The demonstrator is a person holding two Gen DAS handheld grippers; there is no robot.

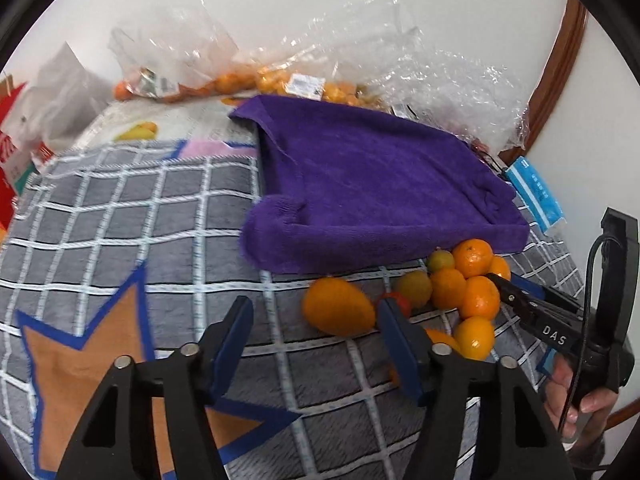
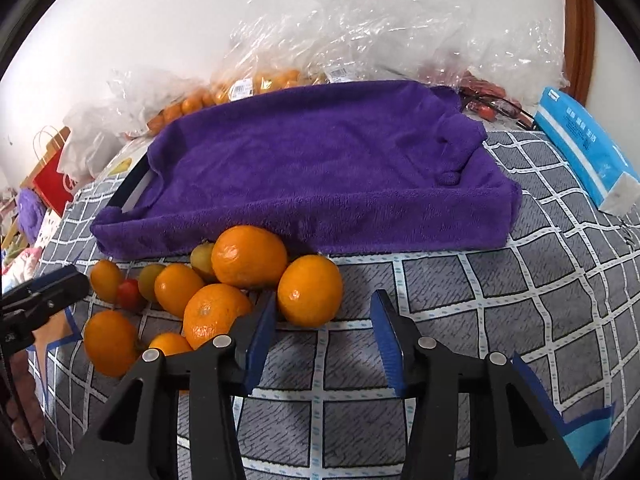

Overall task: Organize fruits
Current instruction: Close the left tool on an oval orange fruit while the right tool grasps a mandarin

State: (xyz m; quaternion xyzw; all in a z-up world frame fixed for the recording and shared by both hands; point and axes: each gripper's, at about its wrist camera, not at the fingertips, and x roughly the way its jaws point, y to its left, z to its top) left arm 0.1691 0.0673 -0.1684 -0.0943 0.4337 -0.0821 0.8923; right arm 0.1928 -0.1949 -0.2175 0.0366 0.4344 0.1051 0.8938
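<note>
— Right wrist view: where are the oranges (image 2: pixel 248 256)?
— Left of the right gripper (image 2: pixel 324 320), jaws wide, empty; one touches its left finger.
— Left gripper (image 1: pixel 316 332)?
— Open, empty; pile beside its right finger, against the purple towel (image 1: pixel 372 184).

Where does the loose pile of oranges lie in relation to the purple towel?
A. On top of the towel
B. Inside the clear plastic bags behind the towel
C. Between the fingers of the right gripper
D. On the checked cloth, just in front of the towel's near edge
D: the oranges sit on the checked cloth against the near edge of the purple towel, whose top is bare.
</note>
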